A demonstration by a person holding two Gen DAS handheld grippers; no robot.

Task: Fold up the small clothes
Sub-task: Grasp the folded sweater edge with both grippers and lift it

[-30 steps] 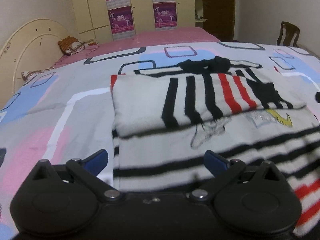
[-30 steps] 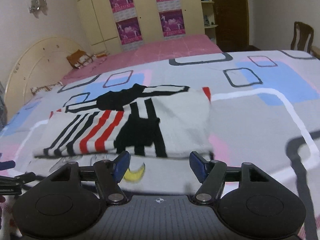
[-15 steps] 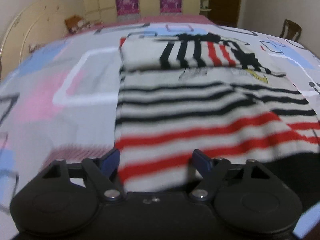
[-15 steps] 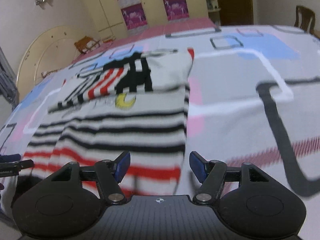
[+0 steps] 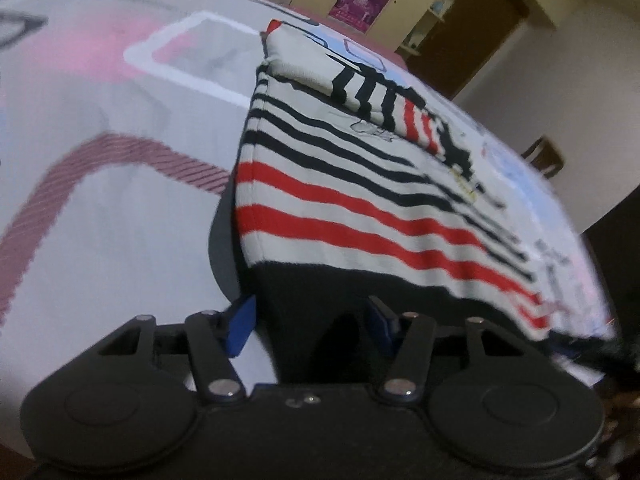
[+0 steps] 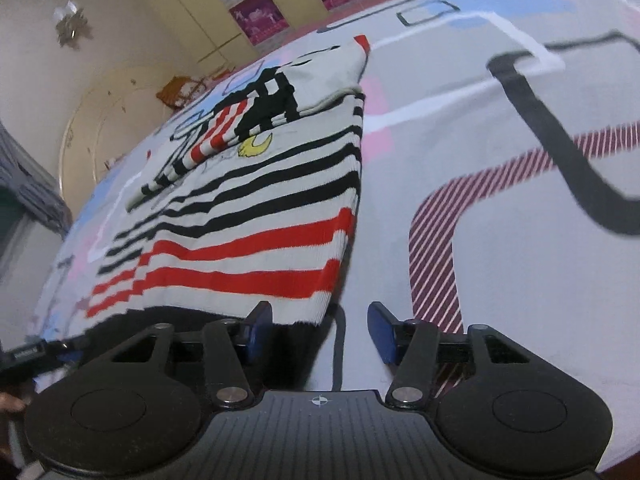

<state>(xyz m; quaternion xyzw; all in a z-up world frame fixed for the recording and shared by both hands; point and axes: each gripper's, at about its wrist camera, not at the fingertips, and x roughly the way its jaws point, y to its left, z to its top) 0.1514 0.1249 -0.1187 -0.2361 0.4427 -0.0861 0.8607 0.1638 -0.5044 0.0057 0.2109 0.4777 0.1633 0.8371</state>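
Note:
A white knitted sweater (image 5: 360,208) with black and red stripes lies flat on the bed, its sleeves folded across the chest. My left gripper (image 5: 312,326) is at the near left corner with the black hem (image 5: 320,292) between its jaws. These jaws are closing, and the blue pads stand apart from the cloth. My right gripper (image 6: 320,330) is at the near right corner of the sweater (image 6: 248,216). Its jaws are closing too, with the corner in the gap and the pads not pressing on it. The left gripper's tip (image 6: 24,356) shows at the far left of the right wrist view.
The sweater rests on a grey bedspread (image 6: 480,140) with pink, blue and black patterns. A cream headboard (image 6: 100,120) stands on the left and a wardrobe with magenta posters (image 6: 256,12) behind the bed. A wooden chair (image 5: 546,158) and a dark door (image 5: 472,28) are on the right.
Both grippers pulled back from the folded sleeves to the sweater's near hem, sank toward the bed and rolled. Their jaws have narrowed, and the hem corners now sit between them.

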